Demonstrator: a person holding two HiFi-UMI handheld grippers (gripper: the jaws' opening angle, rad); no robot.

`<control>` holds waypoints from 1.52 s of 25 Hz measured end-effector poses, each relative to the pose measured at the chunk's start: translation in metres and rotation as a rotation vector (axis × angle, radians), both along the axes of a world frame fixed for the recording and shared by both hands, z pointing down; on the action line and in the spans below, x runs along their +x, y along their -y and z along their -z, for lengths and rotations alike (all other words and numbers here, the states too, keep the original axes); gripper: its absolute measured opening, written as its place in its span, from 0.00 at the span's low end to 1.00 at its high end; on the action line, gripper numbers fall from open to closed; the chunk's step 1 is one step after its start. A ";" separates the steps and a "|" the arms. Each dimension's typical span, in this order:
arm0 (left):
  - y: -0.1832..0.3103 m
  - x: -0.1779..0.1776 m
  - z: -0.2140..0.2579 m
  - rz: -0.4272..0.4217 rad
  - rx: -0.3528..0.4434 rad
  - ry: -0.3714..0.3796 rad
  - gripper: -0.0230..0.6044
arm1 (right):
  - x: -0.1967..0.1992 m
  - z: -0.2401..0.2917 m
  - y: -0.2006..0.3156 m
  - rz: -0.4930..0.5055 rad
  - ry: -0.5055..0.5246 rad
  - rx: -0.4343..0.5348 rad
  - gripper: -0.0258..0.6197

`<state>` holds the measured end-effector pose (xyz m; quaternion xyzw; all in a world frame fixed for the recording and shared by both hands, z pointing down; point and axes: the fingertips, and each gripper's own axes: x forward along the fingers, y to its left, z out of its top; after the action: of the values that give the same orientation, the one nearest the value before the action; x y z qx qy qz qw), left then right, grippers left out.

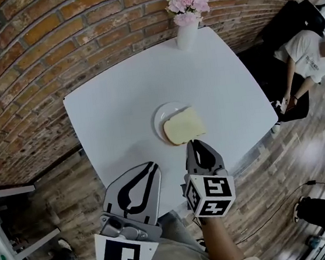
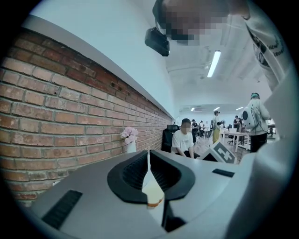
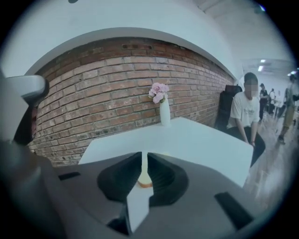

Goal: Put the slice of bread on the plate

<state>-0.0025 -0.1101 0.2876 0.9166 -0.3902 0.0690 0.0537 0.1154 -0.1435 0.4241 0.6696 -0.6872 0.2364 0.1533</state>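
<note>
Slice of bread (image 1: 184, 127): flat on the white plate (image 1: 159, 116), covering its near right part and reaching past the rim there. Pale crumb up, brown crust showing along the near edge. Plate set toward the near side of the white table (image 1: 116, 91), well apart from the white vase (image 1: 187, 35) of pink flowers (image 1: 188, 2) at the far corner.

Right gripper (image 1: 191, 144): just near of the bread, pointing at its near edge, jaws drawn together to a thin slit and clamped on nothing. Seen along those jaws in the right gripper view, only a strip of bread (image 3: 145, 183) through the slit, lying beyond them, not between the pads.

Left gripper (image 1: 153, 166): to the left of the right one, over the table's near edge, jaws likewise together at the tips and empty.

Beyond the table, a brick wall (image 1: 35, 48) on the far and left sides; a seated person (image 1: 303, 56) at the far right.
</note>
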 end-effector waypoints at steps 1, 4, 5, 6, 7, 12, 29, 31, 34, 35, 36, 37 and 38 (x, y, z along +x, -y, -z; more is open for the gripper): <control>-0.001 0.001 0.001 -0.002 0.002 -0.002 0.07 | 0.001 0.008 -0.002 -0.002 -0.021 0.022 0.10; -0.004 0.001 0.008 -0.005 0.010 -0.012 0.07 | 0.000 0.033 -0.008 -0.006 -0.075 0.090 0.05; -0.004 0.002 0.010 -0.005 0.012 -0.015 0.07 | -0.001 0.042 -0.010 -0.004 -0.090 0.114 0.05; -0.005 0.002 0.012 -0.007 0.014 -0.017 0.07 | -0.003 0.051 -0.013 -0.001 -0.103 0.139 0.05; -0.006 0.003 0.014 -0.009 0.017 -0.018 0.07 | -0.005 0.061 -0.016 0.002 -0.114 0.164 0.05; -0.009 0.007 0.024 -0.027 0.032 -0.026 0.07 | -0.014 0.110 -0.030 0.023 -0.151 0.277 0.05; -0.038 0.009 0.050 -0.087 0.063 -0.042 0.07 | -0.046 0.185 -0.095 0.093 -0.131 0.453 0.05; -0.041 0.010 0.051 -0.086 0.056 -0.048 0.07 | -0.047 0.184 -0.099 0.092 -0.118 0.449 0.05; -0.044 0.007 0.051 -0.071 0.034 -0.067 0.07 | -0.049 0.184 -0.103 0.099 -0.119 0.451 0.05; -0.044 0.006 0.051 -0.064 0.032 -0.071 0.07 | -0.049 0.184 -0.103 0.102 -0.120 0.452 0.05; -0.045 0.006 0.051 -0.058 0.034 -0.073 0.07 | -0.049 0.185 -0.103 0.104 -0.118 0.454 0.05; -0.045 0.006 0.051 -0.055 0.037 -0.073 0.07 | -0.049 0.185 -0.103 0.107 -0.115 0.458 0.05; -0.046 0.006 0.051 -0.053 0.039 -0.073 0.07 | -0.049 0.186 -0.103 0.111 -0.114 0.463 0.05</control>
<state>0.0037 -0.0640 0.2362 0.9294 -0.3647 0.0294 0.0479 0.0667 -0.0407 0.2383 0.6604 -0.7490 0.0258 0.0472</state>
